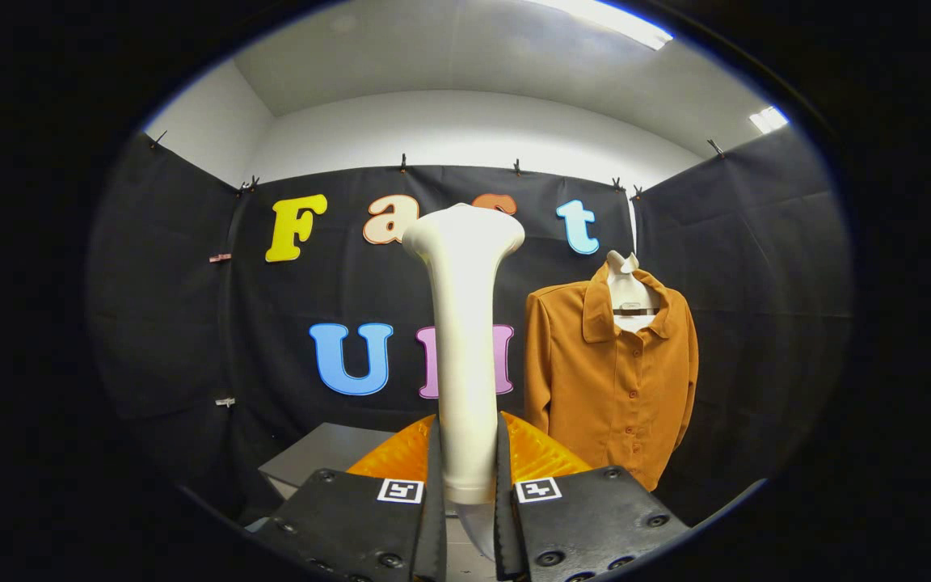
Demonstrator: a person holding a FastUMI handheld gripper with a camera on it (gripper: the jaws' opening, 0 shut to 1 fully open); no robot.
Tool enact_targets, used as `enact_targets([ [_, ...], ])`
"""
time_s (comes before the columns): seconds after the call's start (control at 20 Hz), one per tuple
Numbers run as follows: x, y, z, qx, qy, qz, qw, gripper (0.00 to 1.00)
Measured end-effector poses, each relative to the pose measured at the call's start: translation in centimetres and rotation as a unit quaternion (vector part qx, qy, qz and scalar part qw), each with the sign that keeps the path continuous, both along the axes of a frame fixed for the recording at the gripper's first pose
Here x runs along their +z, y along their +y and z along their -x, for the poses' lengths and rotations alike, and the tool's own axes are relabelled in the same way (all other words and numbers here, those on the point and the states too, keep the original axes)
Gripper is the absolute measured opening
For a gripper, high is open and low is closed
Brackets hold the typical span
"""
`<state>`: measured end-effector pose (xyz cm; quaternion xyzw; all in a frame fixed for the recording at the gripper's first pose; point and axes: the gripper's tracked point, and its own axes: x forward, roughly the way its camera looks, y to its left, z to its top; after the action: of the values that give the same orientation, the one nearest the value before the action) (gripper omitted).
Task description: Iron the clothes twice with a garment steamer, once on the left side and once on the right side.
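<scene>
A cream-white garment steamer (464, 323) stands upright between my fingers, its wide head at the top and its handle squeezed by both pads. My gripper (465, 465) is shut on that handle. An orange-brown buttoned shirt (611, 372) hangs on a white mannequin bust (629, 295) against the black cloth wall, beyond the fingers and to the right of the steamer. The shirt faces me, collar open, sleeves hanging down. The steamer head is well short of the shirt and to its left.
A grey tabletop (320, 461) lies below and left, just ahead of the fingers. Black cloth walls (174, 307) close the booth on three sides. A white wall and ceiling rise above the cloth.
</scene>
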<state>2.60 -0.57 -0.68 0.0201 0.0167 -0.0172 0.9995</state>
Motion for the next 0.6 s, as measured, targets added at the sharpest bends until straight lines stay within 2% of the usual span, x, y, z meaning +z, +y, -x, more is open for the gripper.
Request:
enact_targets([
  [0.6,0.13,-0.04,1.06,0.003,0.000,-0.002,1.000,0.27],
])
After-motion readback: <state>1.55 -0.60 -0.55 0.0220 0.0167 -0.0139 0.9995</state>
